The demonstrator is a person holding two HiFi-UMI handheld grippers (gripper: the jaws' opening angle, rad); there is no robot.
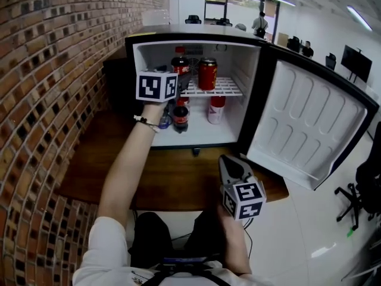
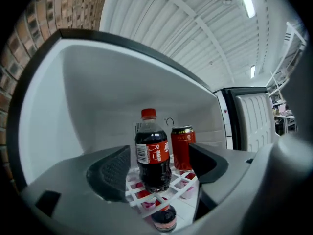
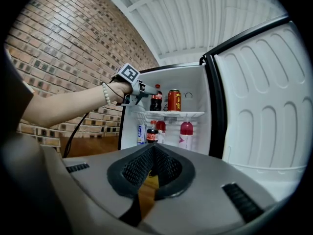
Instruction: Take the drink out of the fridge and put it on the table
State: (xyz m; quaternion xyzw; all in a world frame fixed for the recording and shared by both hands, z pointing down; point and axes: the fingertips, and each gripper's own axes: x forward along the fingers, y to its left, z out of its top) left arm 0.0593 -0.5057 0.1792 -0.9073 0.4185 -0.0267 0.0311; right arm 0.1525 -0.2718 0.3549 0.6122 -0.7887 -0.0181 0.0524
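Note:
A cola bottle [image 1: 180, 64] with a red cap stands upright on the wire shelf of the open fridge [image 1: 196, 137], with a red can [image 1: 207, 74] to its right. My left gripper [image 1: 173, 90] is held up to the shelf, right in front of that bottle. In the left gripper view the bottle [image 2: 153, 155] shows in the wide gap of the left gripper [image 2: 157, 164]. Its pads [image 2: 111, 173] stand clear of the bottle, so it is open. My right gripper [image 1: 230, 164] hangs low over the wooden table [image 1: 172, 180], shut with nothing in it [image 3: 154, 166].
Below the shelf stand a second cola bottle [image 1: 180, 119], a pink bottle [image 1: 217, 109] and a small blue-and-white one. The fridge door [image 1: 309, 124] swings wide open to the right. A brick wall [image 1: 53, 100] closes the left side. Office chairs and a person stand far behind.

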